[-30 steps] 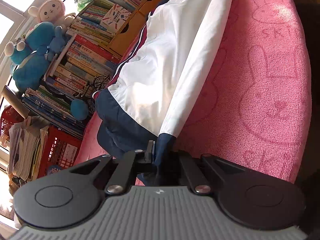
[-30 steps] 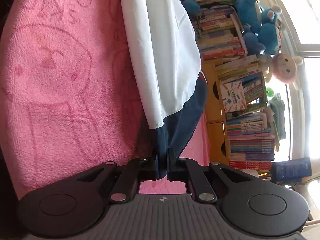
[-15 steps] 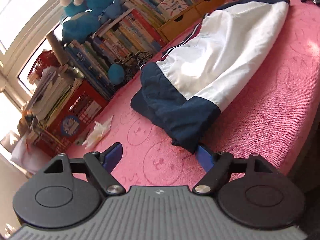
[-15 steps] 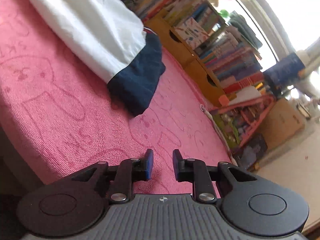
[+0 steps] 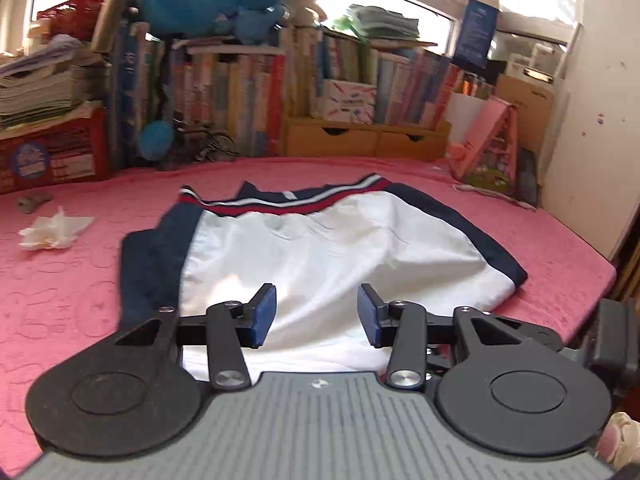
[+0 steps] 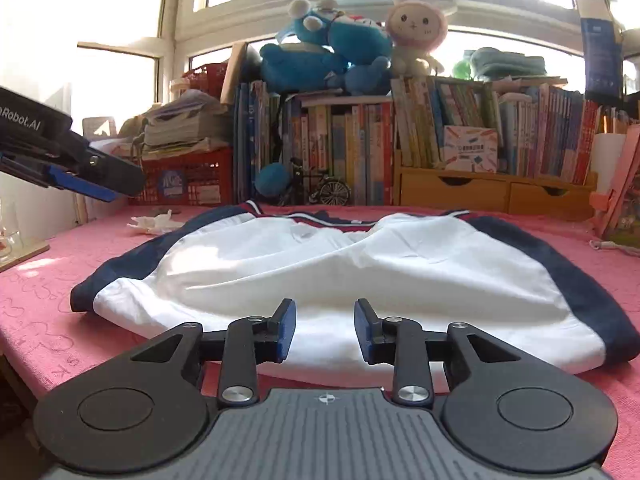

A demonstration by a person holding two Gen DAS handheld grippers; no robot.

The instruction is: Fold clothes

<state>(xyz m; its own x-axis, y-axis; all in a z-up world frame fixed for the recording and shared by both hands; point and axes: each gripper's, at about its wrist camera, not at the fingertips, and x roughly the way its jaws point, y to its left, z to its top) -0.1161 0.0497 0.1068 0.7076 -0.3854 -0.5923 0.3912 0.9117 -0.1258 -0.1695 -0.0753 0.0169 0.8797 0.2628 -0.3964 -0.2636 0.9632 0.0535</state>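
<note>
Both tongs, left [image 5: 316, 311] and right [image 6: 325, 330], gape empty; left casing reads "Robot.AI".

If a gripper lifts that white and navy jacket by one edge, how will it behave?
The jacket looks thin and floppy: it lies in soft humps and creases, so it would likely drape and sag. It seems light for its spread. The smooth cloth may slip on itself, so folded layers could slide on the blanket.

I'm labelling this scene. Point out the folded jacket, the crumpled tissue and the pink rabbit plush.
folded jacket [image 5: 320, 248], left wrist view, on its white panel.
crumpled tissue [image 5: 50, 232], left wrist view, on its middle.
pink rabbit plush [image 6: 416, 24], right wrist view, on its face.
</note>
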